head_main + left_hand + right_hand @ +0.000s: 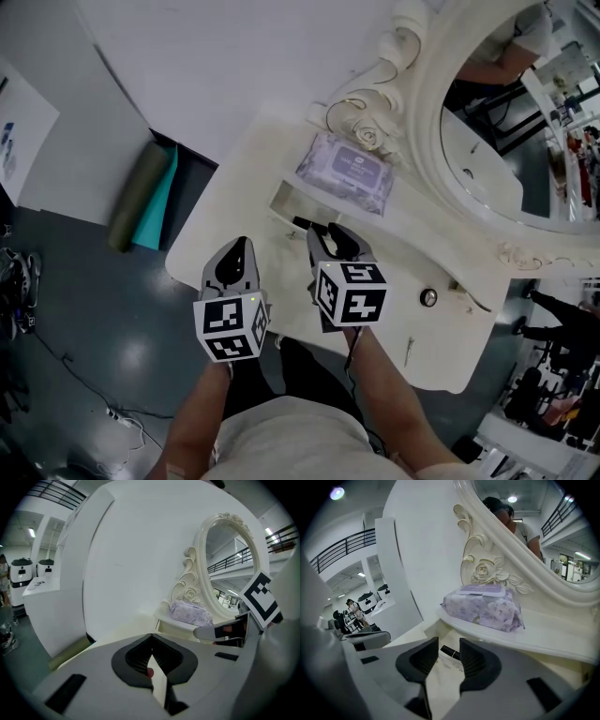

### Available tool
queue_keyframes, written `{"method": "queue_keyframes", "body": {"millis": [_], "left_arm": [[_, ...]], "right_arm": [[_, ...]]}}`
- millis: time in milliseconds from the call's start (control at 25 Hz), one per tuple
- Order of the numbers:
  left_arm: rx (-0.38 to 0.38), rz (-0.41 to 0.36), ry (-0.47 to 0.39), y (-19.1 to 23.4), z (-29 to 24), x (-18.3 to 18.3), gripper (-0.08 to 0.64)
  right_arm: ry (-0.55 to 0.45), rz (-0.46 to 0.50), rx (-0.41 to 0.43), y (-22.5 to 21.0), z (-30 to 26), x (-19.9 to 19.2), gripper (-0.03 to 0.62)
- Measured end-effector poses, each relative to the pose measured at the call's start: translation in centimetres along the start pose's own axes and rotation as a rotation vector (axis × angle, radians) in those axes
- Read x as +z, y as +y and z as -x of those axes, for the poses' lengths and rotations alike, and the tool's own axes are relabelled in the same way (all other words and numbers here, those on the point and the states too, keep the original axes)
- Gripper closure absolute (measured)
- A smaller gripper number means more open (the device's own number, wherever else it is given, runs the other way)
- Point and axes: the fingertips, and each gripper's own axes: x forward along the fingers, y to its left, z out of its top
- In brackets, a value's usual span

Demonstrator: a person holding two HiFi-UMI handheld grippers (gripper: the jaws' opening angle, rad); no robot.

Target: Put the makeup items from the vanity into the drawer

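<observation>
Forearms reach up from the bottom of the head view, each hand carrying a gripper topped with a black-and-white marker cube. Both grippers point toward a cream vanity [234, 206] with an ornate oval mirror [506, 122].

Left gripper [238, 248] hovers over the near left part of the vanity top. In the left gripper view its jaw tips meet. A small reddish spot shows low between the pads, but it is too small to say what it is.

Right gripper [449, 641] is held just beside the left one, over an open drawer [284, 199] that is pulled out beneath the vanity's raised back shelf. Its jaws stand moderately apart with nothing pressed between the pads. A slim dark makeup tube [449, 651] lies on the pale drawer floor, near the back wall. In the right gripper view it sits just past the fingertips, in line with the gap between them and clear of both pads. It lies crosswise to the jaws.

On the raised shelf behind the drawer rests a lilac pack of wet wipes [345, 172], lying flat beside the carved rose at the mirror's base. A small round knob [428, 297] shows on the vanity front, to the right of the right gripper. On the grey floor to the left of the vanity lie an olive roll [138, 195] and a teal roll [159, 202], side by side against the wall.
</observation>
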Motion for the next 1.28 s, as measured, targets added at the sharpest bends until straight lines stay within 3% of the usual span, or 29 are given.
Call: {"method": "queue_keyframes", "body": {"millis": [240,800,1280], "left_arm": [[-0.036,-0.024,-0.021,-1.4,1.1,0.4,0.549],[-0.197,-0.113,-0.071,-8.5,2.7,2.7,0.549],[-0.333,-0.178,-0.081,-14.2,2.4,3.6,0.549]], "right_arm": [[-0.047,-0.023,-0.046,-0.9,2.4,0.1,0.450],[-0.169,-0.111,-0.164,-4.5,10.1,-0.2,0.560],[-0.210,-0.154,-0.262,-8.0,14.7,-1.9,0.574]]}}
